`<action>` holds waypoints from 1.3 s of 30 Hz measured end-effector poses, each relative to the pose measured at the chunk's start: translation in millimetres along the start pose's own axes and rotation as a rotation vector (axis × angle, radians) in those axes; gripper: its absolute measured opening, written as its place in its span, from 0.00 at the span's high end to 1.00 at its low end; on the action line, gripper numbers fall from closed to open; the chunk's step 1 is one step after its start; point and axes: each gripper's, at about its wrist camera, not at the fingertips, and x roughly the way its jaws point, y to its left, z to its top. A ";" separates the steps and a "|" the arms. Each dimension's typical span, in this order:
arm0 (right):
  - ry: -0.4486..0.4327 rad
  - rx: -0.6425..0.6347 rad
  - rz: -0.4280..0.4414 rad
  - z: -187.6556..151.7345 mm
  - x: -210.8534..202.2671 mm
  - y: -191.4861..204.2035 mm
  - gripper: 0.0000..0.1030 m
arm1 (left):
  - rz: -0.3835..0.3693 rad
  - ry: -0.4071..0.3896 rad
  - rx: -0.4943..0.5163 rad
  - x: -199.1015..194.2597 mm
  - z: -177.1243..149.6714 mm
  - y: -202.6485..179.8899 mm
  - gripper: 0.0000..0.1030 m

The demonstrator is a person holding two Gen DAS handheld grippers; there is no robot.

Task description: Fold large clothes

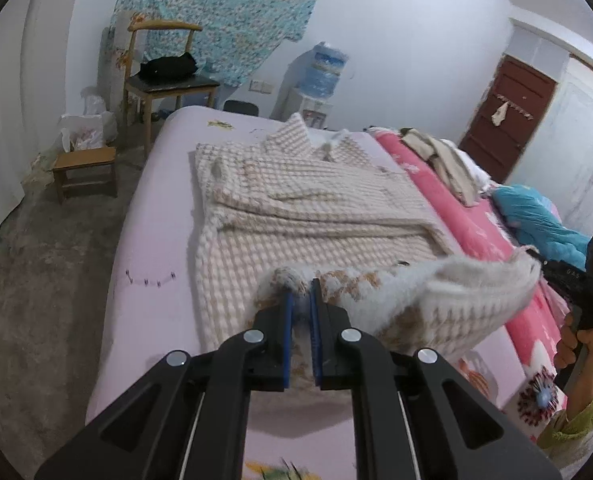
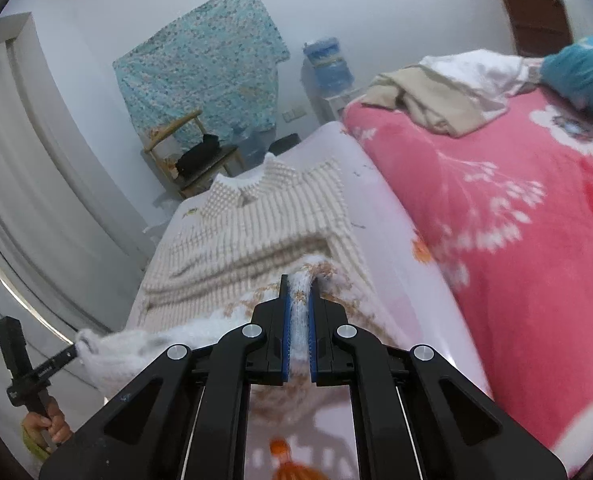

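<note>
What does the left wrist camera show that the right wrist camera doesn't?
Only the left wrist view shows the small wooden stool and the whole dark red door. Only the right wrist view shows the left gripper's handle in a hand. Both show the cream waffle-knit fleece garment on the lilac bed sheet, its hem pinched by the left gripper and the right gripper.

Cream-and-tan checked coat (image 1: 308, 200) (fluffy white lining), pink floral blanket (image 2: 516, 220)
</note>
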 end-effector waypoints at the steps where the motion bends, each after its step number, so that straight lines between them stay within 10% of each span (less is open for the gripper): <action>1: 0.009 0.011 0.007 6.6 13.2 -2.1 0.95 | 0.008 0.012 -0.010 9.0 5.7 4.7 0.93; 8: 0.128 0.037 0.006 21.7 103.0 -19.8 0.86 | 0.002 0.111 -0.133 68.3 24.4 42.6 0.88; 16: 0.137 0.060 0.009 13.4 101.7 -32.6 0.33 | -0.122 0.132 -0.272 68.1 22.1 71.6 0.72; 17: 0.124 0.044 -0.003 12.7 93.5 -31.7 0.32 | -0.091 0.106 -0.268 60.3 20.9 72.8 0.57; 22: 0.132 0.069 -0.021 1.0 59.0 -42.0 0.32 | -0.090 0.052 -0.302 26.2 9.4 83.4 0.55; 34: 0.234 0.253 -0.015 -76.6 30.7 -62.2 0.32 | -0.443 0.196 -0.531 29.4 -89.9 66.1 0.46; 39: 0.191 0.293 0.010 -73.8 44.5 -67.5 0.32 | -0.495 0.083 -0.713 42.1 -94.9 86.3 0.46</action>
